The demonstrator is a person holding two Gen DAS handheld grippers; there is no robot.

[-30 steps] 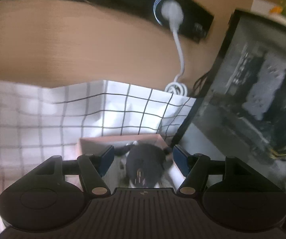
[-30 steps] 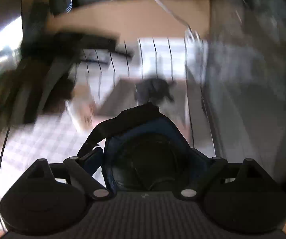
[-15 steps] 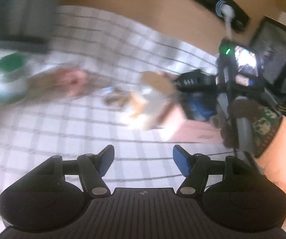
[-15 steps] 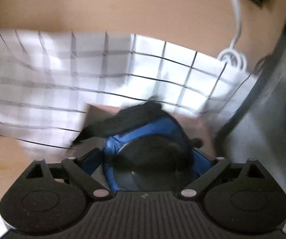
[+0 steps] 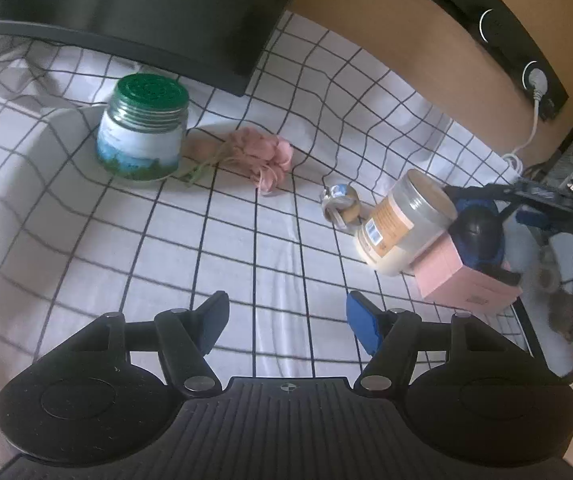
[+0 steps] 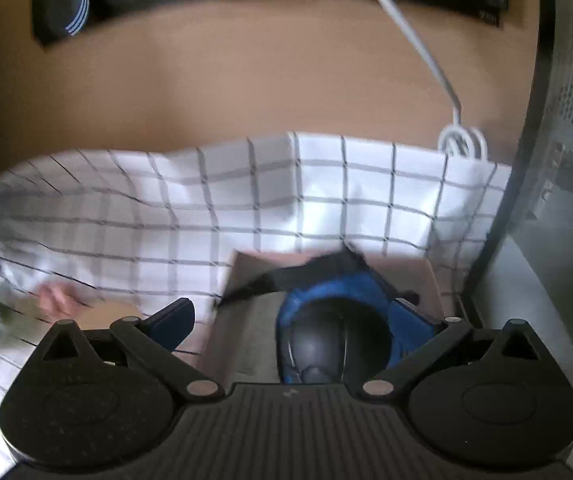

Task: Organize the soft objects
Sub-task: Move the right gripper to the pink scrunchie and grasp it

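A blue and black padded object [image 6: 336, 320] lies in a pink box [image 6: 242, 320], also seen in the left wrist view [image 5: 478, 232] inside the box [image 5: 454, 276]. My right gripper [image 6: 298, 312] is open just above the box, with the padded object between its spread fingers; it shows in the left wrist view [image 5: 526, 208]. My left gripper [image 5: 286, 320] is open and empty above the checked cloth [image 5: 246, 240]. A pink fabric flower bunch [image 5: 262, 152] lies on the cloth ahead of it.
A green-lidded jar [image 5: 142, 128] stands at the left. A clear tan-labelled jar [image 5: 402, 224] leans against the pink box, with a small shiny item [image 5: 340, 200] beside it. A dark monitor [image 5: 126, 12] stands behind, a computer case [image 6: 558, 160] at the right.
My left gripper has pulled back and swung left from the box to over the cloth. My right gripper has moved over the box and opened; the padded object now rests in the box.
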